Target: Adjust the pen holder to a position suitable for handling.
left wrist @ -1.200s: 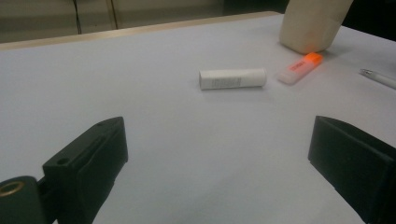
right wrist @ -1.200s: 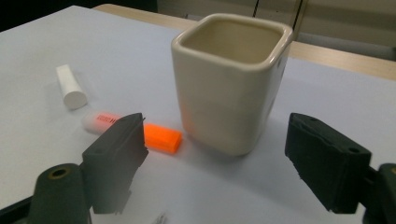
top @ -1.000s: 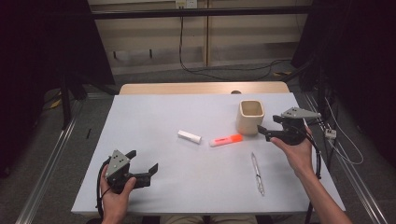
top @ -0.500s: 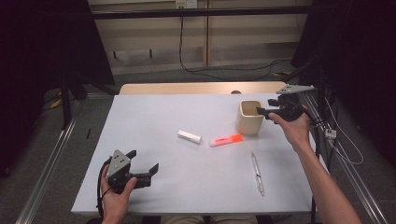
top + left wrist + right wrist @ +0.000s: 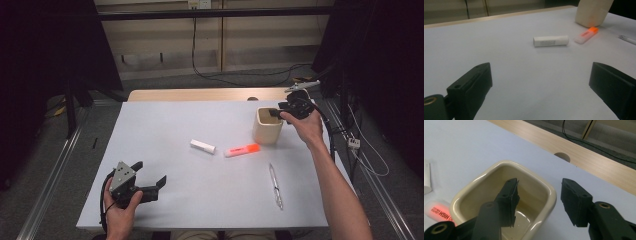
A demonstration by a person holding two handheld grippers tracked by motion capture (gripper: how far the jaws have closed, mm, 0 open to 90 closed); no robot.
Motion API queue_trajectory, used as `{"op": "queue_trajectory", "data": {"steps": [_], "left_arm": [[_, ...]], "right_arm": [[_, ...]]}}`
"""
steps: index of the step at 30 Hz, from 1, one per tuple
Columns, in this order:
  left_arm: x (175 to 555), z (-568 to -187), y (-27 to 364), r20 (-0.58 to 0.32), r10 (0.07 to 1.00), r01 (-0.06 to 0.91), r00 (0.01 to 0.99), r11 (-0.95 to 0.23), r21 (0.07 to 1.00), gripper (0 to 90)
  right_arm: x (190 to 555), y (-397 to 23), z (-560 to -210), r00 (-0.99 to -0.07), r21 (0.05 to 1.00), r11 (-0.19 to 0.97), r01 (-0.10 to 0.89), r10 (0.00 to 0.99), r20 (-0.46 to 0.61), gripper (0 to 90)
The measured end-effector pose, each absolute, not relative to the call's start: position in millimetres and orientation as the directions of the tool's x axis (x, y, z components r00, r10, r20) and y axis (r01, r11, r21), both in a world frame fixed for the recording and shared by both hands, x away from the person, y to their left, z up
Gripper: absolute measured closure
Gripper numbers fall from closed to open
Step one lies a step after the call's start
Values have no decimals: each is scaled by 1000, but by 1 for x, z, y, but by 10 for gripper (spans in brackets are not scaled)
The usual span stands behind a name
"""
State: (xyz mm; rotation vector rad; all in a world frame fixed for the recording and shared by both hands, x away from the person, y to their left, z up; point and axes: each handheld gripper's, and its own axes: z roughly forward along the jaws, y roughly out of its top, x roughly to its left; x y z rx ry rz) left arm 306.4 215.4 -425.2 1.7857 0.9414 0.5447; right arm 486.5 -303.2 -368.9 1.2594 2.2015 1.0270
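1. A cream, square-mouthed cup point(image 5: 267, 126) stands upright on the far right part of the white table point(image 5: 200, 190). In the right gripper view it looks empty, with a glossy inside.
2. The right gripper point(image 5: 278, 113) hangs at the cup's far right rim, held by the person's right hand point(image 5: 306, 126). Its jaws are parted and straddle the rim wall: one jaw is inside the cup, the other outside it. They do not look pressed on the wall yet, so the grip seems not yet made.
3. This straddle is the relation that matters. Judging from it, the likely next move is to close on the rim wall, which lies directly between the jaws.
4. Just near and left of the cup lies an orange highlighter point(image 5: 242, 150), its long axis running left to right. A white tube point(image 5: 202, 146) lies to its left, apart from it. A pen point(image 5: 275, 185) lies nearer the person, its long axis running near to far.
5. The left gripper point(image 5: 150, 183) sits at the near left corner, well apart from the cup, jaws wide and holding nothing.
6. The right hand is by far the nearer to the cup.
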Motion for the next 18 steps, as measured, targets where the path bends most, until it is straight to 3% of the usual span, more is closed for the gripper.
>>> {"op": "queue_trajectory", "data": {"steps": [11, 18], "left_arm": [[307, -427, 216, -64, 798, 363, 599, -199, 910, 47], [309, -428, 214, -71, 797, 372, 600, -199, 907, 48]], "right_arm": [[499, -306, -387, -525, 731, 328, 599, 849, 49, 674], [501, -307, -388, -537, 728, 341, 595, 843, 44, 690]]}}
